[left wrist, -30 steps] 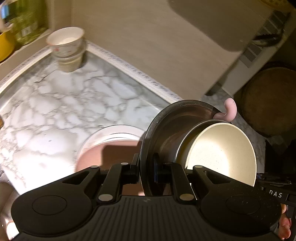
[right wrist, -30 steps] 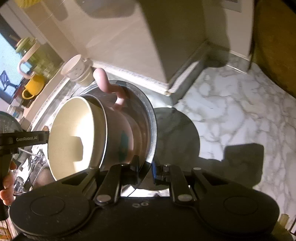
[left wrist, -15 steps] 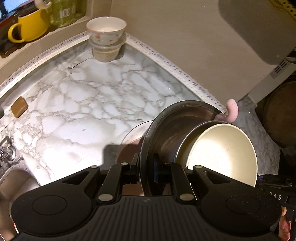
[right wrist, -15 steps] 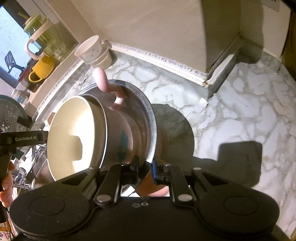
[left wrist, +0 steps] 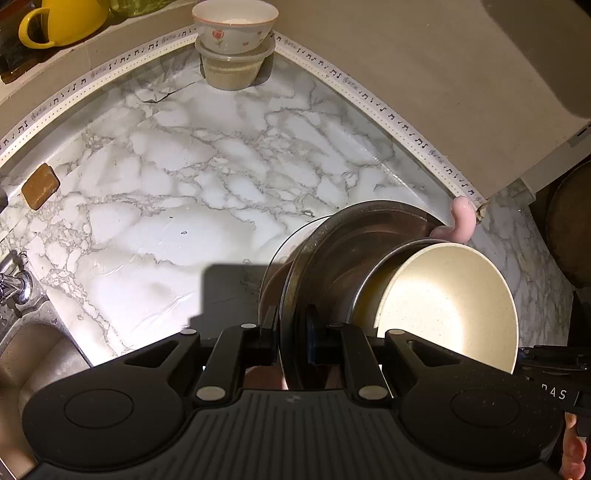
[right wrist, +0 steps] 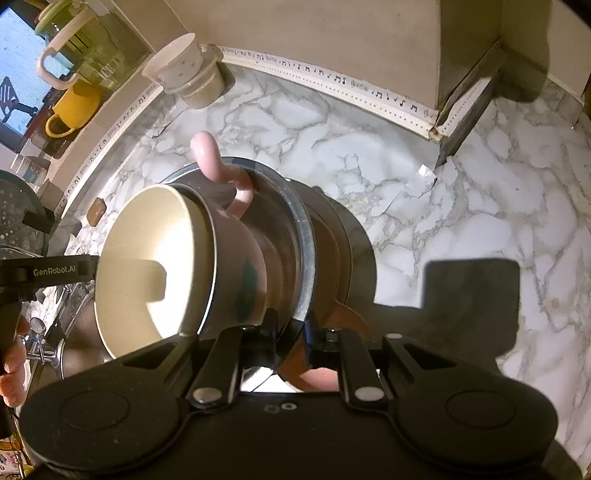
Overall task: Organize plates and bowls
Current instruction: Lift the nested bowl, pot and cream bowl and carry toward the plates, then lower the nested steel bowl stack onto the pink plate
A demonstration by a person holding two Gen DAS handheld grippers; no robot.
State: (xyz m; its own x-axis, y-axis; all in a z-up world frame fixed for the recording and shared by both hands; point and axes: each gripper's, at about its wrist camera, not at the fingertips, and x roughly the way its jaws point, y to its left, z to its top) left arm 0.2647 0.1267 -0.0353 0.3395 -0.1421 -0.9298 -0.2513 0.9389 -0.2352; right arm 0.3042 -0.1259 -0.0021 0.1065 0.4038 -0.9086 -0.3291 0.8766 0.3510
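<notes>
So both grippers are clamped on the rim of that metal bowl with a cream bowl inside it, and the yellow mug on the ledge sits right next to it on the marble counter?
Not quite. Both the left gripper and right gripper do clamp the metal bowl holding the cream bowl. But the yellow mug stands far off, up on the ledge behind the counter, as the left wrist view shows.

Bowl (left wrist: 448, 295) nested in pan (left wrist: 343, 258), over countertop (left wrist: 184, 192).
</notes>
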